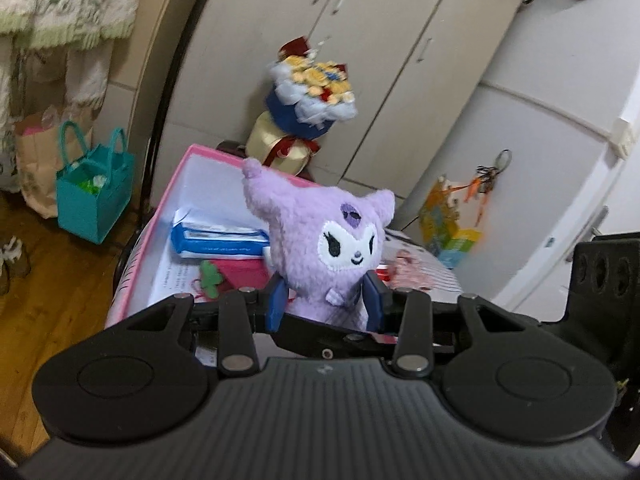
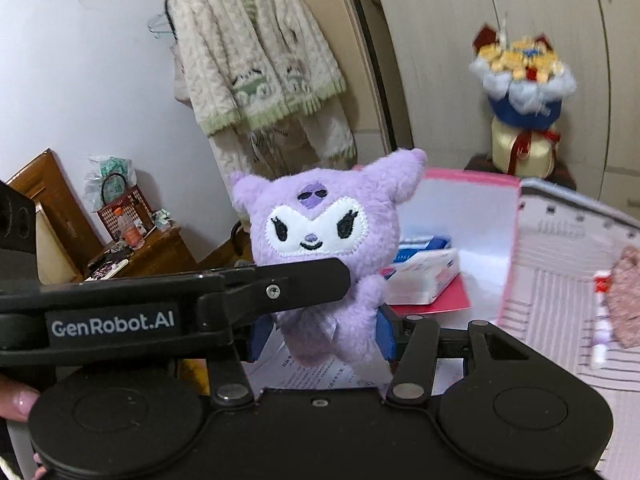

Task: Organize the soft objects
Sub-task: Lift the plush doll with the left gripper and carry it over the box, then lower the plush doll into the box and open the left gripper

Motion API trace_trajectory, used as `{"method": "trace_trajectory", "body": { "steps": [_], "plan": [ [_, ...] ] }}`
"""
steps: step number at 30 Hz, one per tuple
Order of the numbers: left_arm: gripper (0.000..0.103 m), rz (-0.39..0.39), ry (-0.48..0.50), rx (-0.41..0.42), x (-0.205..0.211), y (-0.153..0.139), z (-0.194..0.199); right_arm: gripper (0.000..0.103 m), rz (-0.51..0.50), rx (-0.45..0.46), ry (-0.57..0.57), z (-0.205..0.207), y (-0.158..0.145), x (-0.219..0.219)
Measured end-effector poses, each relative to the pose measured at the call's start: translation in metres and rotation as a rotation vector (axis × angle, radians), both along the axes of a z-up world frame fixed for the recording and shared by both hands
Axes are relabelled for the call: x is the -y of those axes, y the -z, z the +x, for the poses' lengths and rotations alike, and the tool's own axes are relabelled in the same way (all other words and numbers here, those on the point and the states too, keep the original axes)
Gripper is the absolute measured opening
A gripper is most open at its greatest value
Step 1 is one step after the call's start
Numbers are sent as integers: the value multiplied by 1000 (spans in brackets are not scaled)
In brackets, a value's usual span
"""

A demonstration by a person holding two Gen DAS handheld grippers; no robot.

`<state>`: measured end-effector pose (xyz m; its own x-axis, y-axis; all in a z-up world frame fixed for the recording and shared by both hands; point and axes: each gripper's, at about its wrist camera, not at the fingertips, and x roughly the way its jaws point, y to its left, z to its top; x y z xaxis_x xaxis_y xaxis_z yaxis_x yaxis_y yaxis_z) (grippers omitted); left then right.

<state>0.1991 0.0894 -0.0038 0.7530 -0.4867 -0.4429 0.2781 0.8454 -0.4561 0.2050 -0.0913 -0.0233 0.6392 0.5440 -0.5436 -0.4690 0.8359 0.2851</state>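
Two wrist views of one purple plush toy [image 1: 332, 248] held off the surface by both grippers at once. In the left wrist view, the left gripper [image 1: 328, 300] has its two blue-padded fingers [image 1: 276, 300] partly closed and pressed against the toy's lower body, one on each flank; the toy stands upright, its white embroidered face turned toward the camera and its two pointed ears up. In the right wrist view, the right gripper [image 2: 320, 332] likewise has its blue fingers [image 2: 386, 332] closed to a moderate gap on the same toy's lower body, and the toy leans slightly to the right. The black body of the left gripper, bearing a white brand label [image 2: 112, 326], crosses the lower left of this view and one dark finger of it reaches the toy just below the face. A fingertip [image 2: 18, 402] of the person shows at the left edge. Behind and below the toy lies an open pink box [image 1: 176, 200] with a white interior, holding a blue-and-white packet [image 1: 220, 240], a red flat item [image 1: 244, 276] and printed paper. A bouquet [image 1: 316, 92] in blue wrapping on a cream base stands beyond the box, in front of pale wardrobe doors [image 1: 360, 40]. A teal bag [image 1: 94, 200] sits on the wooden floor [image 1: 48, 320], and a cream cardigan [image 2: 256, 60] with green trim hangs on the wall.
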Motion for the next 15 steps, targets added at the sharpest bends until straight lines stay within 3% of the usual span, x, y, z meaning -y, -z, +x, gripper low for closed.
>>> {"method": "trace_trajectory", "body": {
  "steps": [7, 15],
  "plan": [
    [39, 2, -21, -87, -13, 21, 34, 58, -27, -84, -16, 37, 19, -18],
    [39, 28, -10, -84, -11, 29, 44, 58, -92, -91, -16, 49, 22, -25]
  ]
}}
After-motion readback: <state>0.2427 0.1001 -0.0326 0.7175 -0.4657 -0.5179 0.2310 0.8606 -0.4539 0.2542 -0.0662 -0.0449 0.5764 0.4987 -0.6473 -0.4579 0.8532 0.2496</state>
